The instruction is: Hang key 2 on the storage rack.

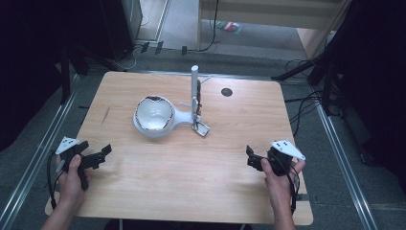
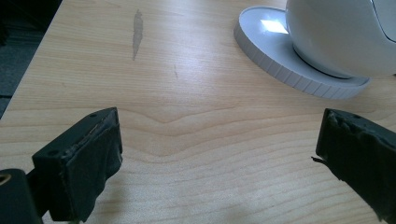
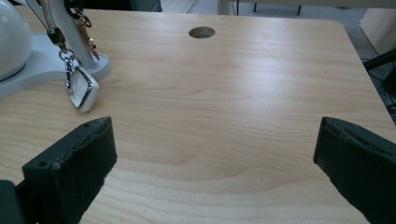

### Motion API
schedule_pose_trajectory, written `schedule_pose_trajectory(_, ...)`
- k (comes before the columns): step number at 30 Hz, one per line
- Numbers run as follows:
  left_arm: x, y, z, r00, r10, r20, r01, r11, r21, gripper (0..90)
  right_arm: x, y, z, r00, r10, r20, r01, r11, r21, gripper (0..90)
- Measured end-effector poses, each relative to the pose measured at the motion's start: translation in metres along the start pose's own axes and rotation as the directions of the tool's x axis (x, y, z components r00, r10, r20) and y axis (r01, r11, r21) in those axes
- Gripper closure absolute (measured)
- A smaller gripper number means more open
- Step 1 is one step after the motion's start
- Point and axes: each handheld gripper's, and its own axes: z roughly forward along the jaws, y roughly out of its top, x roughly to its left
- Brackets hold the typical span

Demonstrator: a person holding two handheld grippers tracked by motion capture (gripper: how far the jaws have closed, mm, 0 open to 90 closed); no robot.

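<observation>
Surface: pale wooden table with rounded corners, grain running left to right, one dark round cable hole near the far edge and a grey smear on the left part of the top. Room: grey floor, metal rails along both sides of the table, black cables and stand legs at the far corners, a light wooden unit beyond.

Near the table's centre, slightly towards the far side, stands a white holder: a round ribbed base carrying a glossy white bowl-shaped shell, joined by a neck to a slim white upright post. A small silver-rimmed square tag on a key ring hangs from the post and rests on the table just beside the base.

Left gripper, held in the left hand, is at the near left edge, jaws spread wide, nothing between them. Right gripper, in the right hand, is at the near right, jaws likewise wide and empty. Both are well apart from the holder.

Left gripper view: ribbed rim of the base and the shell's smooth underside, close up. Right gripper view: the tag's ring and clasp, and what may be a second, brownish fob on the post; too partial to be sure.
</observation>
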Motion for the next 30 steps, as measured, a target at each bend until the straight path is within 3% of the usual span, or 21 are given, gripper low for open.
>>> schedule_pose_trajectory(11,0.000,0.000,0.000,1.0000,0.001,0.000,-0.001,1.0000,0.000,0.7,-0.016,-0.019,-0.006,0.9992,0.025,0.031,-0.025,1.000,0.019,0.0)
schedule_pose_trajectory(30,-0.001,0.000,0.000,1.0000,0.003,-0.002,-0.003,1.0000,-0.003,0.7,-0.055,-0.049,-0.025,0.9931,0.079,0.087,-0.081,0.996,0.021,0.0)
